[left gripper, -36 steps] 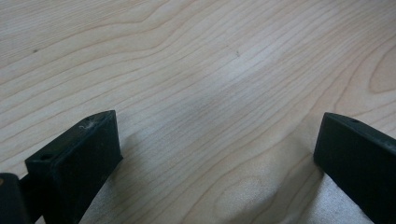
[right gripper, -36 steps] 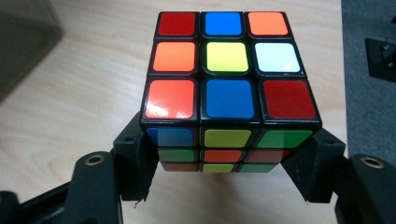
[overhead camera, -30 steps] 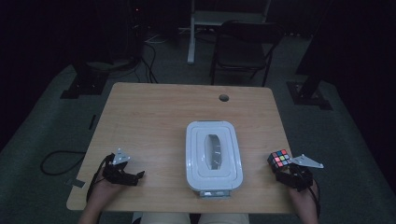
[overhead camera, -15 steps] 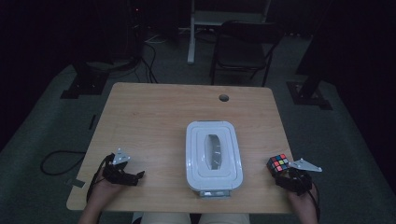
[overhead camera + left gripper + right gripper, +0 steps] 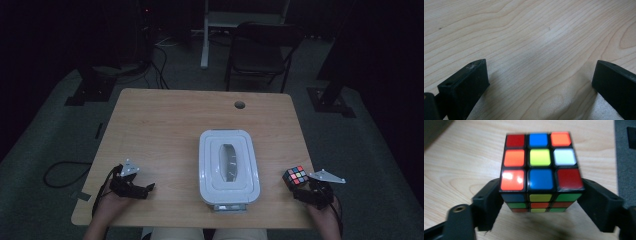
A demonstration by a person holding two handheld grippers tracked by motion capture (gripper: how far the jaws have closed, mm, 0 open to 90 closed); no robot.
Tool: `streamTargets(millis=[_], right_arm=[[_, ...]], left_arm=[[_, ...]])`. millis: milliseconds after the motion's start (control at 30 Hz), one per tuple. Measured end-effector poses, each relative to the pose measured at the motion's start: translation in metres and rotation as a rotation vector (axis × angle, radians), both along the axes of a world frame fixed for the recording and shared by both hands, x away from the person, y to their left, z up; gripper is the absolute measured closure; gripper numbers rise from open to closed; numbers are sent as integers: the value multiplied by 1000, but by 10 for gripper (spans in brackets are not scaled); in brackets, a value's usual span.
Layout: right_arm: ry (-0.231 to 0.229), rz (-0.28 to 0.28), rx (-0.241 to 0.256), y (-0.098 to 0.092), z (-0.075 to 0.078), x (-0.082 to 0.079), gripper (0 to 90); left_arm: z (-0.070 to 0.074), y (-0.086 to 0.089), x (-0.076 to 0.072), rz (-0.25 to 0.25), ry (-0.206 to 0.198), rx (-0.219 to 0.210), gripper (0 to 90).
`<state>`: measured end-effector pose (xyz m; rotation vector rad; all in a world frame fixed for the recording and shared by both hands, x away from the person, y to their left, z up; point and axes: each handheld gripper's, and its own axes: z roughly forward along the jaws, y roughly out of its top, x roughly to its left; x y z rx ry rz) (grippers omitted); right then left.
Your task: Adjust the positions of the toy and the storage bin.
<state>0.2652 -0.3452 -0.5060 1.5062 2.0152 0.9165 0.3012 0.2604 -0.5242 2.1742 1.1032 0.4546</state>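
A scrambled Rubik's cube [image 5: 295,176] is near the table's front right corner, with my right gripper [image 5: 301,187] shut on it. In the right gripper view the two black jaws press the cube [image 5: 540,170] on its left and right sides, low on the cube, and its top face shows red, blue, orange, yellow and white stickers. A shadow lies under the cube. My left gripper [image 5: 146,189] rests near the front left of the wooden table [image 5: 165,130]. It stands open, and in the left gripper view only bare wood lies between its jaws [image 5: 540,72].
A white rectangular box with a closed lid [image 5: 228,167] sits in the middle front of the table, between the two grippers. A round cable hole [image 5: 239,105] is near the far edge. A dark chair [image 5: 260,50] stands beyond the table.
My right gripper has drawn the cube a little toward the table's front edge. The left gripper has stayed where it was.
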Motion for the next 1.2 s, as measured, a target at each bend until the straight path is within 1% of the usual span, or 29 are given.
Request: streamTargets(millis=[100,200,300,367,400,467,500,533,567,600,633,700,733,800,867,933,1000,1067,1100,1200], right_arm=[[-36,-12,-2,-2,10,-3,198],[-60,-23,-20,-3,17,-4,186],[-79,-18,-6,-3,23,-5,186],[-98,-6,14,-2,28,-6,186],[-110,-4,18,-1,30,-6,186],[-130,20,23,2,36,-7,186],[-143,24,19,5,38,-7,180],[-154,32,25,7,41,-7,140],[-154,32,25,7,41,-7,140],[-165,64,47,11,45,-6,147],[-172,48,49,14,47,-6,162],[-182,63,50,20,49,-4,162],[-189,72,43,24,50,-3,162],[-212,83,15,32,49,-2,162],[-227,102,2,41,47,0,162],[-237,132,4,48,44,2,161],[-239,183,12,55,40,4,154],[-232,201,-1,62,36,5,148],[-227,209,6,65,34,6,148],[-188,236,39,72,26,8,148]], left_arm=[[0,0,0,0,0,-1,14],[0,0,0,0,0,0,13],[0,0,0,0,0,0,14],[0,0,0,0,0,0,14],[0,0,0,1,0,-1,14],[0,0,0,0,0,0,14],[0,0,0,0,0,0,14],[0,0,0,1,1,0,14],[0,0,0,1,1,0,14],[0,0,0,1,0,-1,14],[0,0,0,1,0,-1,14],[0,0,0,0,0,0,14],[0,0,0,1,0,-1,14],[0,0,0,0,0,0,14],[0,0,0,0,0,0,14],[0,0,0,1,0,0,14],[0,0,0,1,0,0,14],[0,0,0,1,0,0,14],[0,0,0,1,0,0,14],[0,0,0,1,0,-1,14]])
